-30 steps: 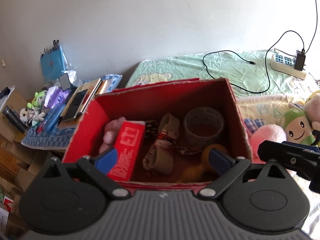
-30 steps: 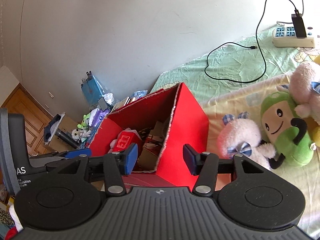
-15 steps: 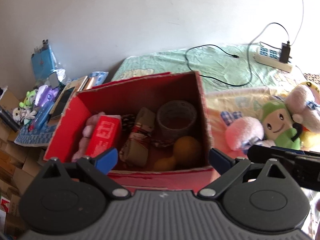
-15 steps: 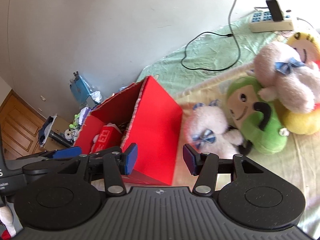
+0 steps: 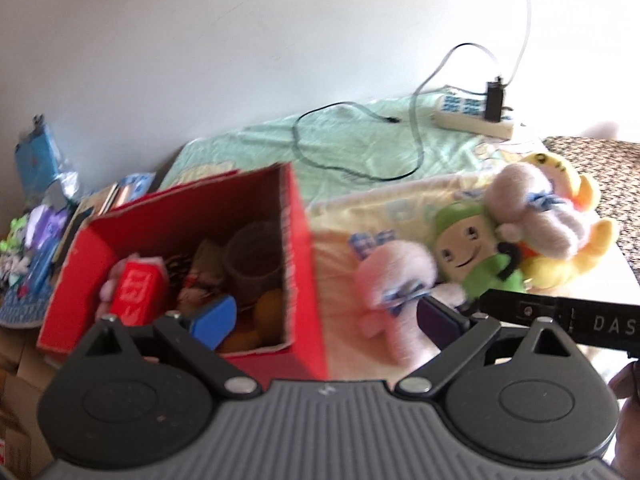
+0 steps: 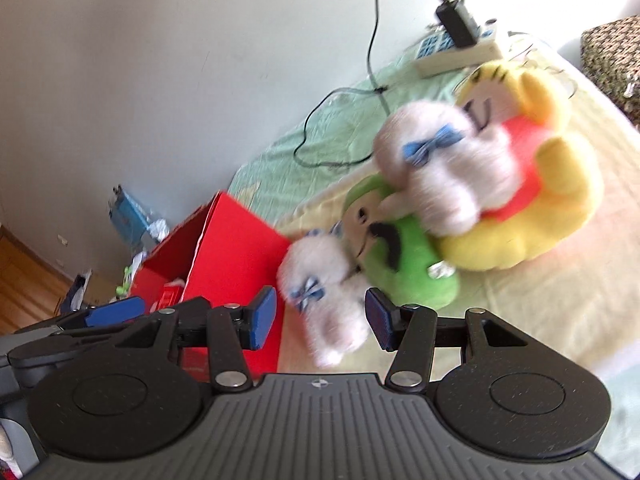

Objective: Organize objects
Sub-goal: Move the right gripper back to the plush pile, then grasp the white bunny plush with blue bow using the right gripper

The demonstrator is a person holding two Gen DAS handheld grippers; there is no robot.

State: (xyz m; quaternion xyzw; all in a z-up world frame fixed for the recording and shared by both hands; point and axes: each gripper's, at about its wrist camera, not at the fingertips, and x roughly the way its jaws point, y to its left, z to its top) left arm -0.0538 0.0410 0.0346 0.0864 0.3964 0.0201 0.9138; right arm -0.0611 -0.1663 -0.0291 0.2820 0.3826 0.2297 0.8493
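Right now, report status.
Both grippers open, empty: left gripper, right gripper. Small white plush ahead of right gripper. Red box beside it.

We see both views smeared by motion blur. The print on the small red carton [image 5: 134, 294] inside the open red cardboard box [image 5: 298, 248] is unreadable to us. Our black right gripper bar [image 5: 560, 322] runs off the left view's edge, its white lettering cut short. The green plush doll [image 6: 400, 256] lies partly hidden under the white plush toy with a blue bow [image 6: 444, 164].
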